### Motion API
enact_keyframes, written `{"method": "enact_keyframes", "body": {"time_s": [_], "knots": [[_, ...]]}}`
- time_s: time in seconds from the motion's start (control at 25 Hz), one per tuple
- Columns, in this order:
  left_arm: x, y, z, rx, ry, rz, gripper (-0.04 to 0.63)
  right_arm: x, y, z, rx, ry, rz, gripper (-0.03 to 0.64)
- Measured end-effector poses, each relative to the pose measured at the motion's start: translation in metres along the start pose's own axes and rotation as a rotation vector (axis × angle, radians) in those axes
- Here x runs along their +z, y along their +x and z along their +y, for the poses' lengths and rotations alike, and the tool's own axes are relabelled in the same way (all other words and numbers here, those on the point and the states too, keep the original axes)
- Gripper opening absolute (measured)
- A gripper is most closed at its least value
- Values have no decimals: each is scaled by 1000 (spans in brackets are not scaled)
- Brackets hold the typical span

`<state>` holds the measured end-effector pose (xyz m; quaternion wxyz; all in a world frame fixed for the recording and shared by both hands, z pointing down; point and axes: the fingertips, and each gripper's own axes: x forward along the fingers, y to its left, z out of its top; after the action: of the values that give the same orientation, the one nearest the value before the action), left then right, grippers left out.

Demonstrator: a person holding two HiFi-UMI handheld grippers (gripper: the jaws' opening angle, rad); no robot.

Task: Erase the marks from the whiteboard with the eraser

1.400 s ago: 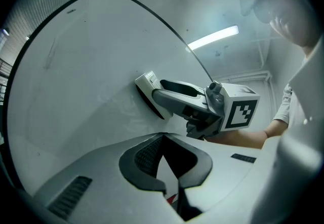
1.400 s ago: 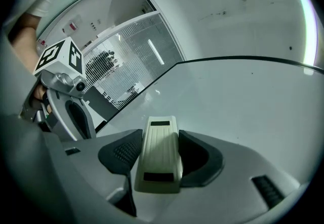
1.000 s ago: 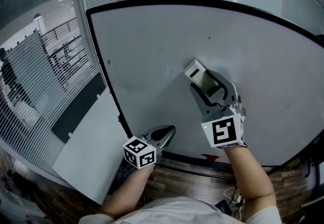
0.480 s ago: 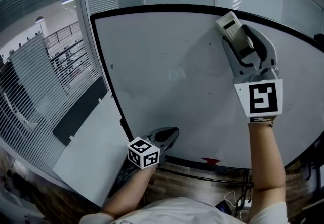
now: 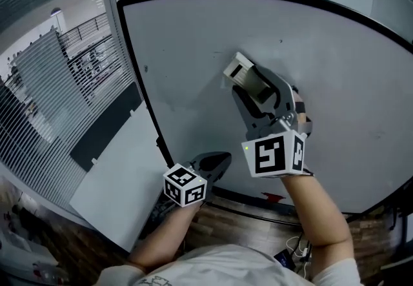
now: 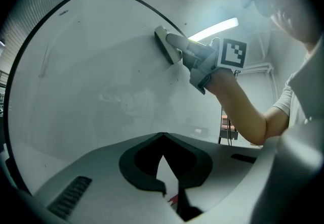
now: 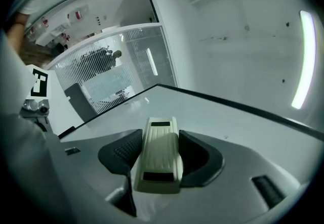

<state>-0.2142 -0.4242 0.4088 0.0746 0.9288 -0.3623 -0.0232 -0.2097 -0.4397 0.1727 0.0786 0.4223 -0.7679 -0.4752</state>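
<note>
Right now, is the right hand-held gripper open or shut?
Shut on the eraser: the right hand-held gripper has its jaws pressed against the eraser's two sides.

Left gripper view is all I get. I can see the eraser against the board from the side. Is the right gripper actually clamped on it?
Observer: Yes. In the right gripper view, the right gripper has one jaw pressed against each long side of the eraser.
Operator: Where does the left gripper sit relative to the board?
Observer: In the head view, the left gripper is low, by the bottom edge of the whiteboard. It is well apart from the eraser, which is up near mid-board.
</note>
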Motion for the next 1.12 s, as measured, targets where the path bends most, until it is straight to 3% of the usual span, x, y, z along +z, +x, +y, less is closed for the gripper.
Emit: {"method": "enact_keyframes", "body": {"time_s": [0.28, 0.52, 0.88, 1.12], "knots": [[-9, -4, 9, 18, -24, 12, 6, -40, 5, 98, 175, 15, 72, 235], [-28, -7, 10, 25, -55, 32, 6, -72, -8, 146, 265, 63, 131, 235], [-28, -12, 5, 39, -52, 24, 6, -81, -31, 141, 254, 169, 149, 233], [-16, -10, -29, 35, -19, 11, 6, -92, -73, 129, 239, 250, 176, 233]]}}
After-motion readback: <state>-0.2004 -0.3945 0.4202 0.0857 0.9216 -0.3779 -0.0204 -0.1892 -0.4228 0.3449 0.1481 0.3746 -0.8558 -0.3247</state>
